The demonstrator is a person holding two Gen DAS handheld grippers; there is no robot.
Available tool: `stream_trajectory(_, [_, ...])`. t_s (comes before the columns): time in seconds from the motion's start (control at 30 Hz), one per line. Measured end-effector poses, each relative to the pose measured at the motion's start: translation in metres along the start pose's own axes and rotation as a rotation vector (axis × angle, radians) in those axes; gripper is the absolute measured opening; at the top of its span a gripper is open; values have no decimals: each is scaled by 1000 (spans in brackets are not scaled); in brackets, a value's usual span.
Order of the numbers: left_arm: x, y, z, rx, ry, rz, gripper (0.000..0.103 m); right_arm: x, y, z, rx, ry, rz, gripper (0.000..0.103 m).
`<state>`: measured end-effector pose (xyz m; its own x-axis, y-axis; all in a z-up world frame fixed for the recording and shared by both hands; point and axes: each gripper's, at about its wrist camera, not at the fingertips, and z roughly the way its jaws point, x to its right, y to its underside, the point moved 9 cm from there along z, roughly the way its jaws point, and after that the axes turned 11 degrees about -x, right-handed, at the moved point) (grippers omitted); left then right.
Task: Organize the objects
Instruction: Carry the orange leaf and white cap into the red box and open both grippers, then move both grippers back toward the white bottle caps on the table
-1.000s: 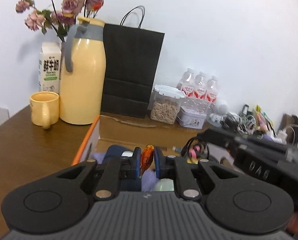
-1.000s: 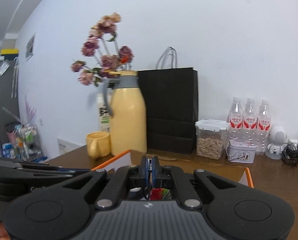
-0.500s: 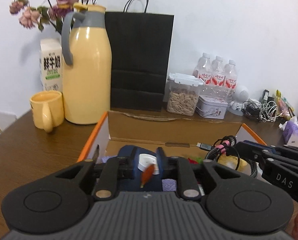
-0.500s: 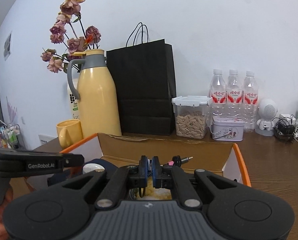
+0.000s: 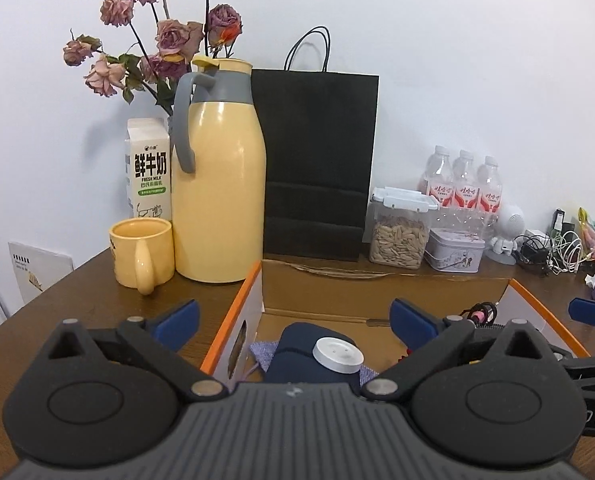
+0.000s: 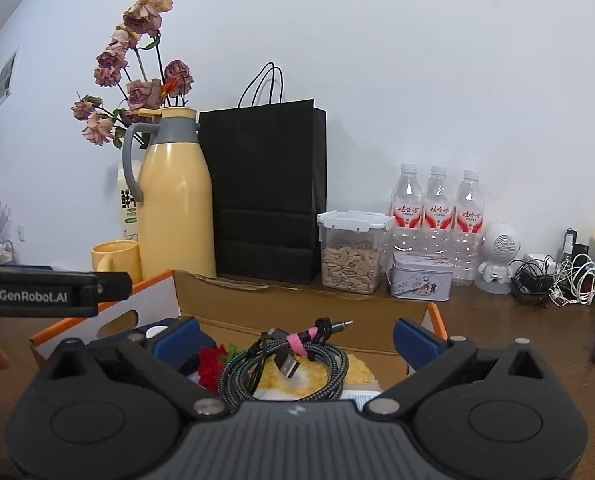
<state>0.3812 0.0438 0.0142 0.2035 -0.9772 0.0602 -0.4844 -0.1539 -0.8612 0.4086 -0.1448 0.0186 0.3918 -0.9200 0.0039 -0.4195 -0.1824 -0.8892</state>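
Your left hand-held gripper (image 5: 295,322) sits low in the middle of its frame, and its jaws are opening wide with nothing pressed between them. Just past its blue fingertips (image 5: 179,318) is the cardboard box (image 5: 253,300) with the orange rim, standing on the brown bench (image 5: 97,304). Inside the box, at the lower middle of the frame, lies a dark blue pouch (image 5: 297,350) with a round white cap (image 5: 337,355) resting on it (a bit of purple cloth peeks out beside it).

Your right hand-held gripper (image 6: 295,336) is also at the bottom middle of its frame, jaws opening wide, gripping nothing. Between its spread fingers, down in the box, you can see a coiled braided cable (image 6: 281,364) tied with a pink strap, lying on something yellow. A red flower (image 6: 209,364) lies to the left of the cable.

Behind the box, in the upper half of the left wrist frame, stand a yellow thermos jug (image 5: 221,184), a yellow mug (image 5: 141,252), a milk carton (image 5: 149,168), a black paper bag (image 5: 317,160), a clear jar of seeds (image 5: 399,232), and three water bottles (image 5: 461,188).
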Motion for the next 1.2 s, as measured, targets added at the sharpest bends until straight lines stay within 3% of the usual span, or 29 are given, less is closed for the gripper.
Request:
stream_trajectory(0.8, [5,6,-22,26,40,30,103,-9,2,-27,42,-11,-27,103])
stream_trajectory(1.2, [5,26,-41,28,53,69,103,-26,20,-48,30,-40,-78,103])
